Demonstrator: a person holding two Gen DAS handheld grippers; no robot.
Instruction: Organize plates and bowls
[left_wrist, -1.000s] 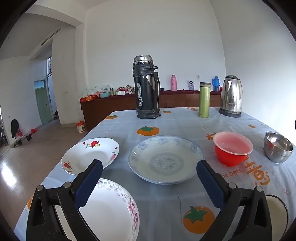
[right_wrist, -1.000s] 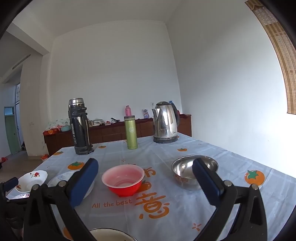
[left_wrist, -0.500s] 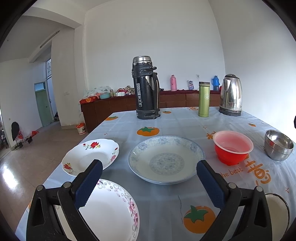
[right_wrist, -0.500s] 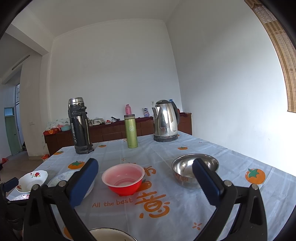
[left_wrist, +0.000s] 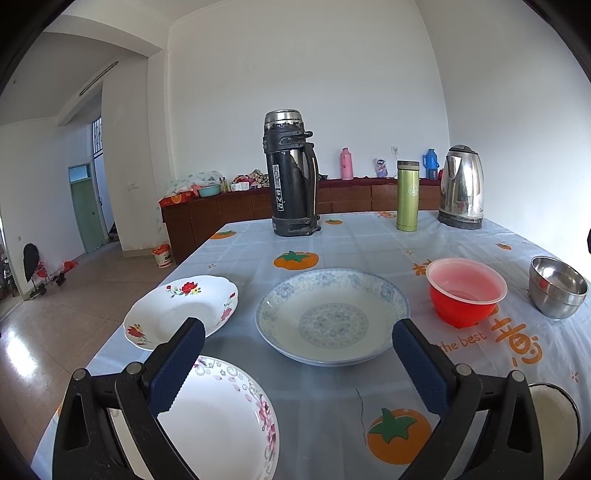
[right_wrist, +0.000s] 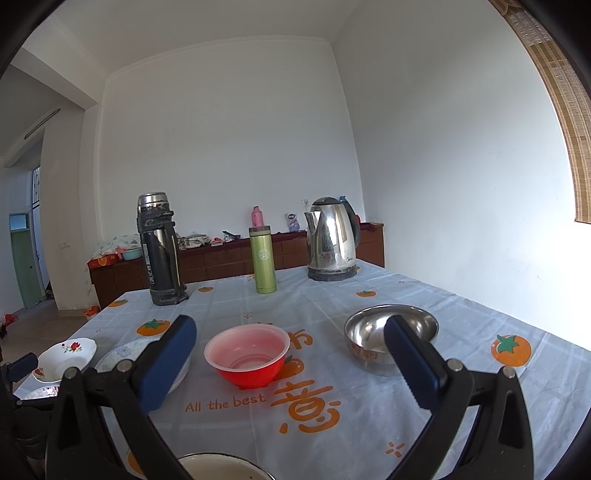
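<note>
In the left wrist view a blue-patterned plate (left_wrist: 332, 317) lies just ahead of my open left gripper (left_wrist: 299, 354). A white plate with red flowers (left_wrist: 181, 310) sits to its left, and a pink-flowered plate (left_wrist: 221, 417) lies under the left finger. To the right stand a red plastic bowl (left_wrist: 466, 291) and a steel bowl (left_wrist: 557, 287). A white enamel bowl (left_wrist: 554, 417) shows at the bottom right. In the right wrist view my open right gripper (right_wrist: 290, 354) hovers before the red bowl (right_wrist: 247, 354), with the steel bowl (right_wrist: 384, 336) behind its right finger. Both grippers hold nothing.
At the table's far end stand a black thermos (left_wrist: 291, 173), a green flask (left_wrist: 407, 195) and a steel kettle (left_wrist: 461, 188). The table (left_wrist: 362, 251) wears a pale cloth with orange prints. A wooden sideboard (left_wrist: 236, 210) runs along the back wall; tiled floor lies to the left.
Both views have tilted very slightly; the objects sit a touch higher in frame. Nothing on the table has moved and both grippers remain open.
</note>
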